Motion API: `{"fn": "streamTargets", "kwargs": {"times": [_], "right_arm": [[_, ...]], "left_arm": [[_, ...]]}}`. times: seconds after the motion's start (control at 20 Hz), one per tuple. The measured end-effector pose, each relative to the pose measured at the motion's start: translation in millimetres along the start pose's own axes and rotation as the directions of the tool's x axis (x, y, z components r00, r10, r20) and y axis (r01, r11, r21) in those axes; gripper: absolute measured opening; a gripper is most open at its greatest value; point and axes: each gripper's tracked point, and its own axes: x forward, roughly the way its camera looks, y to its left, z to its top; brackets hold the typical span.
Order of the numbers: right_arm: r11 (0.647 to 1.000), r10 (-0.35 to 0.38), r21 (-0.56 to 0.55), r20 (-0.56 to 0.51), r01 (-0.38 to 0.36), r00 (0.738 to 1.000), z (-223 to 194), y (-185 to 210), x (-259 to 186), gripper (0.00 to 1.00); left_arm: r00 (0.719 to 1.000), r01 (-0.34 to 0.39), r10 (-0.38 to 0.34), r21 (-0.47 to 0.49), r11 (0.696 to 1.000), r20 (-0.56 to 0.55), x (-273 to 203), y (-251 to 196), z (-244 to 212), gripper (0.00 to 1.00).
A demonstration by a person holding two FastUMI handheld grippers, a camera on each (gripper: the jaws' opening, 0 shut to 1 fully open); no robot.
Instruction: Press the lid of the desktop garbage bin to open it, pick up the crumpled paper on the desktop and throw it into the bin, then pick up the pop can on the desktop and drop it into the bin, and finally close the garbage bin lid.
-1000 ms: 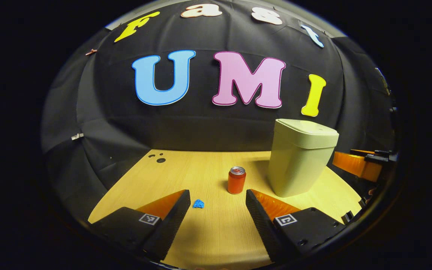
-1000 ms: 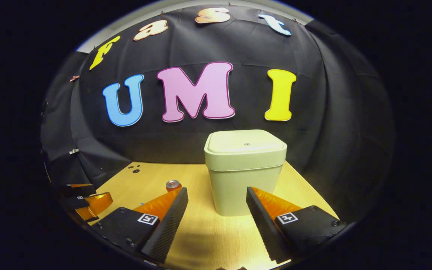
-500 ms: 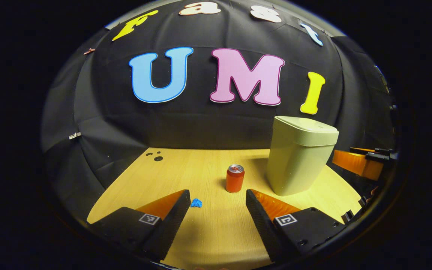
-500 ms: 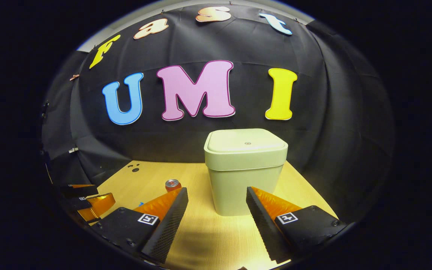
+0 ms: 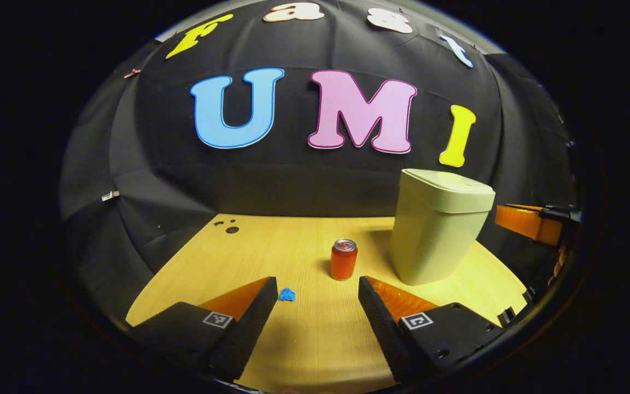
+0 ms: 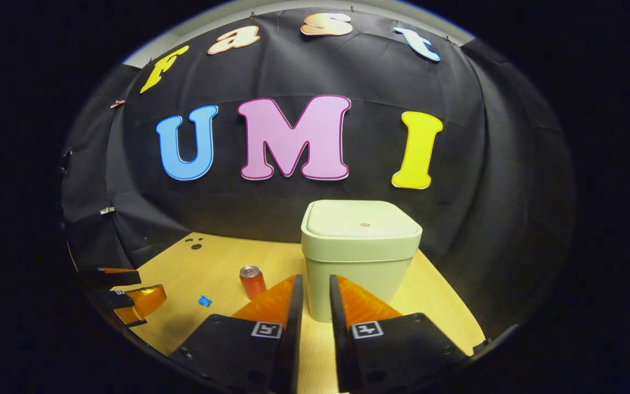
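Nearest, the right tool (image 6: 313, 334) has its fingers drawn almost together with nothing between them, aimed at the bin (image 6: 360, 257) ahead. The left tool (image 5: 315, 323) is spread wide and empty, low over the worktop (image 5: 271, 246). Just beyond its left finger lies the blue paper (image 5: 287, 295); a little farther, right of centre, the can (image 5: 343, 259) stands upright, with the bin just right of it. The lid (image 6: 362, 220) sits shut and flat.

Opening comes first, I judge. Narrowed fingers make a good pusher: come down squarely on the lid, press briefly, then lift clear so it can spring up. Pushing sideways could slide the bin toward the can.
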Motion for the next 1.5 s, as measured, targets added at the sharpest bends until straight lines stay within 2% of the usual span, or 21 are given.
{"fn": "streamTargets", "kwargs": {"times": [0.1,0.2,0.25,0.3,0.55,0.75,1.05,1.1,1.15,1.2,1.5], "right_arm": [[1.0,-0.01,-0.007,-0.03,0.01,1.0,-2,-3,-4,0.24],[1.0,0.009,0.015,-0.043,-0.009,0.999,-8,-3,4,0.09],[1.0,0.022,0.019,-0.055,-0.021,0.998,-10,-1,0,0.11],[0.999,0.029,0.02,-0.067,-0.028,0.997,-12,-1,2,0.06],[0.997,0.05,0.063,-0.068,-0.045,0.996,-10,-1,1,0.05],[0.997,0.033,0.07,-0.068,-0.028,0.997,-3,-8,5,0.05],[0.999,0.032,0.042,0.01,-0.032,0.999,44,-17,18,0.05],[0.999,0.027,0.043,0.029,-0.028,0.999,53,-21,22,0.1],[0.999,0.023,0.042,0.041,-0.024,0.999,60,-25,28,0.05],[0.999,0.019,0.039,0.046,-0.02,0.999,66,-29,34,0.05],[0.999,-0.016,0.041,0.057,0.013,0.998,83,-57,75,0.05]], "left_arm": [[1.0,0.006,-0.006,0.005,1.0,0.002,0,-3,1,0.96],[1.0,0.014,-0.014,0.009,1.0,0.001,1,-7,0,0.96],[1.0,0.018,-0.018,0.01,1.0,-0.001,1,-9,0,0.96],[1.0,0.018,-0.018,0.011,1.0,-0.001,1,-9,0,0.96],[1.0,0.015,-0.015,0.008,1.0,-0.01,1,-8,-2,0.96],[1.0,0.016,-0.016,0.002,1.0,-0.018,3,-8,-4,0.96],[1.0,0.012,-0.012,0.001,1.0,-0.017,2,-6,-3,0.96],[1.0,0.009,-0.009,0.0,1.0,-0.019,3,-5,-4,0.96],[1.0,0.001,-0.001,-0.001,1.0,-0.02,2,-2,-4,0.96],[1.0,-0.009,0.009,-0.002,1.0,-0.021,2,1,-5,0.96],[0.997,-0.079,0.078,-0.019,0.997,-0.026,-5,21,-9,0.96]]}}
